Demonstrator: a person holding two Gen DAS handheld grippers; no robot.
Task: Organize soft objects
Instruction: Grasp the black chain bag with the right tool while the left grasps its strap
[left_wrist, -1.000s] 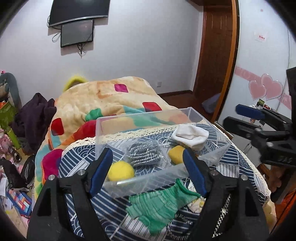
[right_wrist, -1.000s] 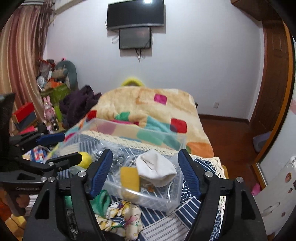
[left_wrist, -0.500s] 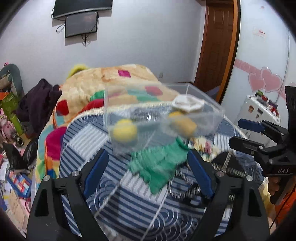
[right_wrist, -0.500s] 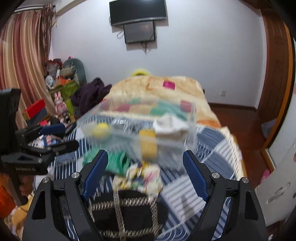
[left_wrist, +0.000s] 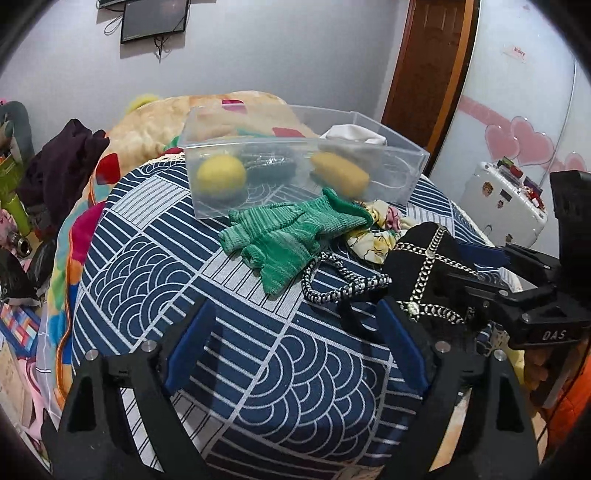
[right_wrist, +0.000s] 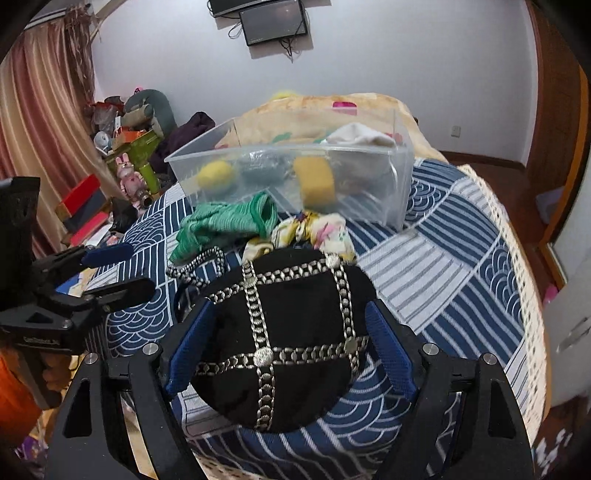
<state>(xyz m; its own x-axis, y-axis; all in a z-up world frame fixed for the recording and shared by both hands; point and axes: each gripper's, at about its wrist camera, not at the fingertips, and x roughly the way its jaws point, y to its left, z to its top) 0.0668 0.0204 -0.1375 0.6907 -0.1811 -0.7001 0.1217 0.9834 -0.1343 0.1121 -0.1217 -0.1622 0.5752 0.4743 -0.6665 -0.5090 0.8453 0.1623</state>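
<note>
Black, chain-trimmed pouch (right_wrist: 280, 332) lies between the right gripper (right_wrist: 288, 354)'s wide-apart jaws, seemingly lined up for grabbing, while the left gripper (left_wrist: 295, 347) hovers, jaws apart and empty.

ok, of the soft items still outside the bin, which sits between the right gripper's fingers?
The black chain-trimmed hat; green glove and floral scrunchie lie farther off, by the bin.

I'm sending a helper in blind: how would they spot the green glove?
Find the clear plastic bin on the blue-and-white patterned cloth. The green glove lies flat on the cloth just in front of it. It is the only striped green knit, beside a floral scrunchie and a black chain-trimmed bag.
</note>
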